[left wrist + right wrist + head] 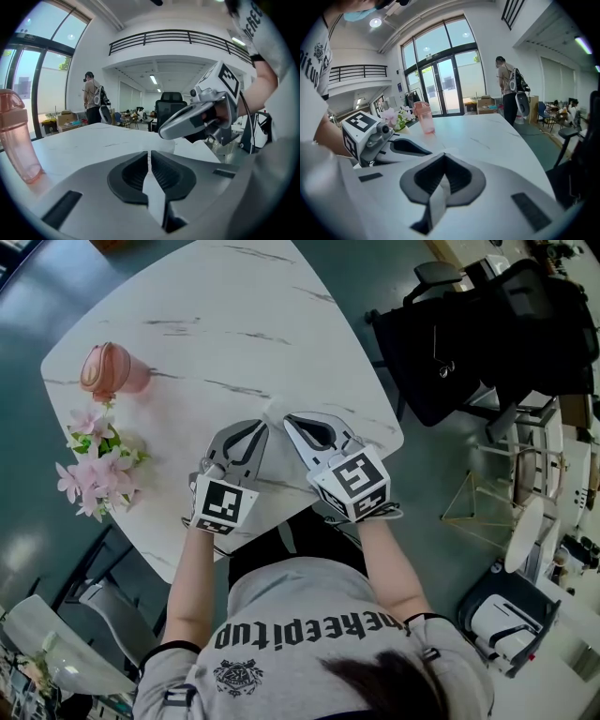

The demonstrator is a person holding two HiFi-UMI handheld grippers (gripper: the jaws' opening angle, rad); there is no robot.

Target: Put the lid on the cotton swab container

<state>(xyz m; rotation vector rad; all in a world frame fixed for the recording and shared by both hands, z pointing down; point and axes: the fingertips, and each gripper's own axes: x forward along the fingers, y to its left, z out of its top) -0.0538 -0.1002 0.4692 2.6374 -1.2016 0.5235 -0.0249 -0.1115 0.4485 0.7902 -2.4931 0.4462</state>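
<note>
Left gripper [260, 426] and right gripper [290, 419] side by side over near edge of white marble tabletop [234, 324]. Both jaws clenched, nothing between them. Faint translucent thing, likely cotton swab container [162, 145], on tabletop just ahead of both tips. Lid not distinguishable. Step: probably lid placed or awaiting press. Next: find lid, check it sits square, press gently.

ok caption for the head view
Left tool and right tool shut, side by side over a marble table, pink bottle and flowers nearby
</note>
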